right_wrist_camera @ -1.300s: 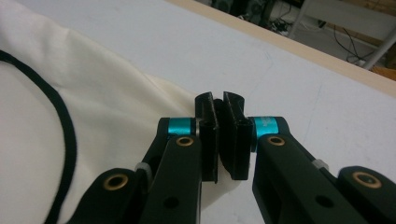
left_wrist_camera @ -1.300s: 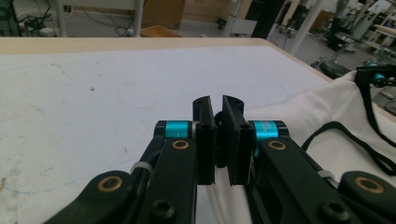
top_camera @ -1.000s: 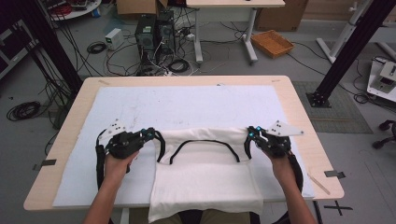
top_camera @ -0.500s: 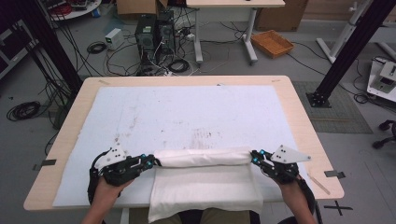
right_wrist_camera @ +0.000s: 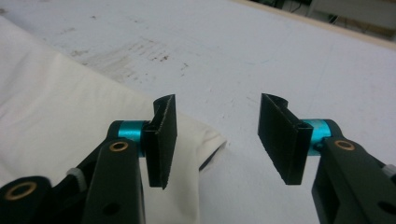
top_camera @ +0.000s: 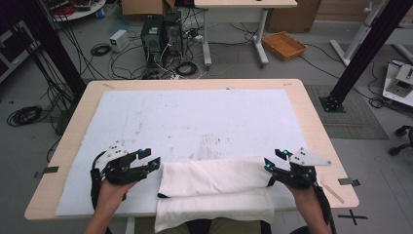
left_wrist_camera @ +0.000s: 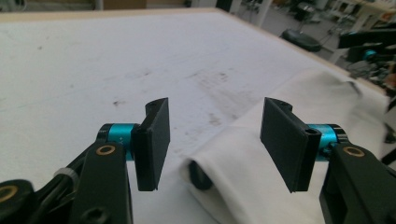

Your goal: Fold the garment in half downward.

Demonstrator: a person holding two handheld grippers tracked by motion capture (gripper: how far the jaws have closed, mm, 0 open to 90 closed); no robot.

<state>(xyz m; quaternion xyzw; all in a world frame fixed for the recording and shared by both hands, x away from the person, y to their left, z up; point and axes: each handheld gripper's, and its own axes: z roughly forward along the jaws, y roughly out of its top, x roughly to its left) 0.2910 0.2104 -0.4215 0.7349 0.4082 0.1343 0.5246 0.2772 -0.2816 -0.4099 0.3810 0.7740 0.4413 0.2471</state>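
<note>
— Lying folded at the worktop's (top_camera: 195,105) near edge, the white cloth (top_camera: 214,178) runs left to right.
— Both grippers, left (top_camera: 155,162) and right (top_camera: 267,164), have just opened their fingers, empty, one at each end.

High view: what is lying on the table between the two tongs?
The folded white cloth lies between the left tongs and the right tongs, which have just been opening, in the high view.

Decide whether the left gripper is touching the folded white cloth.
Apart. The left gripper view shows the left gripper, jaws just opened, above the white cloth, pads clear.
</note>
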